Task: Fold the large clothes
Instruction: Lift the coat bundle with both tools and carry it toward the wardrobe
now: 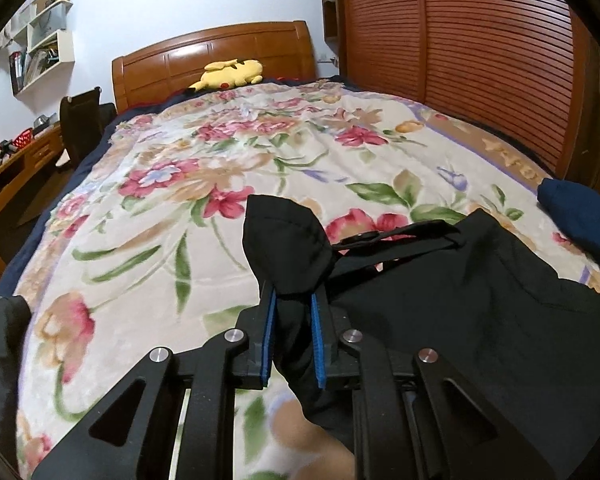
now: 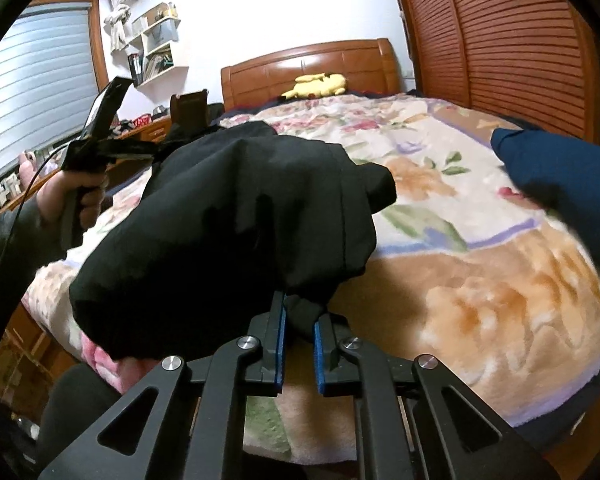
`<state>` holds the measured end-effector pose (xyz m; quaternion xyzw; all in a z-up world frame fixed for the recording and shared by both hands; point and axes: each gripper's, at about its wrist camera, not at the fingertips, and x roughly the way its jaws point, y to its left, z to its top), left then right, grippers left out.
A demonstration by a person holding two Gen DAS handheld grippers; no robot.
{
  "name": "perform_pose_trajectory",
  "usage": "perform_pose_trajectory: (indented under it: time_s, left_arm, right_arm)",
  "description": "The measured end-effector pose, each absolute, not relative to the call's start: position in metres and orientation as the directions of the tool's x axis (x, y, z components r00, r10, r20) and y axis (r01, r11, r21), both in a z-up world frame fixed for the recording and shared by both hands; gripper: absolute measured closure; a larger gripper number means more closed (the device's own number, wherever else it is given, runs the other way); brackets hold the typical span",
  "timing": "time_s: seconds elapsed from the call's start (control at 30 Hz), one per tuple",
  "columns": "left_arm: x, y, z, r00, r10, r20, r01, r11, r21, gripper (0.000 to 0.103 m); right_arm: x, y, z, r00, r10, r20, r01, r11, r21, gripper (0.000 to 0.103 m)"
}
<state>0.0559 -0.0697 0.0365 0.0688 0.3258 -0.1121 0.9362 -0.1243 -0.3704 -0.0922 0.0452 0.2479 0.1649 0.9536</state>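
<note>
I hold the black garment [image 2: 228,216] pinched in both my left hand-held gripper [image 1: 294,308] and right hand-held gripper [image 2: 300,312], lifting it off the bed [image 1: 148,240] so it hangs straight.

A black garment [image 1: 440,300] is seen on a cream blanket [image 1: 140,240] patterned with pink and red flowers and green leaves; blue pads [image 1: 269,336] line black fingers.

black garment [image 2: 228,216] hides left gripper fingers; blanket [image 2: 500,300] blurred

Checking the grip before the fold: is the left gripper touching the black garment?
Touching. The left wrist view shows the black garment bunched between the left gripper fingers.
</note>
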Motion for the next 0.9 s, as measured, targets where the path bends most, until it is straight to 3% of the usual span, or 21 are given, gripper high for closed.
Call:
perform_pose_trajectory:
  time_s: [0.43,0.9]
  left_arm:
    - [0.032,-0.097,0.077,0.802,-0.187,-0.568,0.277,0.958,0.076,0.087]
    - [0.032,-0.214,0.138,0.805,-0.358,-0.474,0.445,0.892,0.082,0.088]
  right_arm:
    - [-0.125,-0.381,-0.066,0.862,0.314,-0.398,-0.301,0.949,0.097,0.094]
    - [-0.138,-0.457,-0.001,0.947,0.097,-0.306,-0.119,0.992,-0.052,0.094]
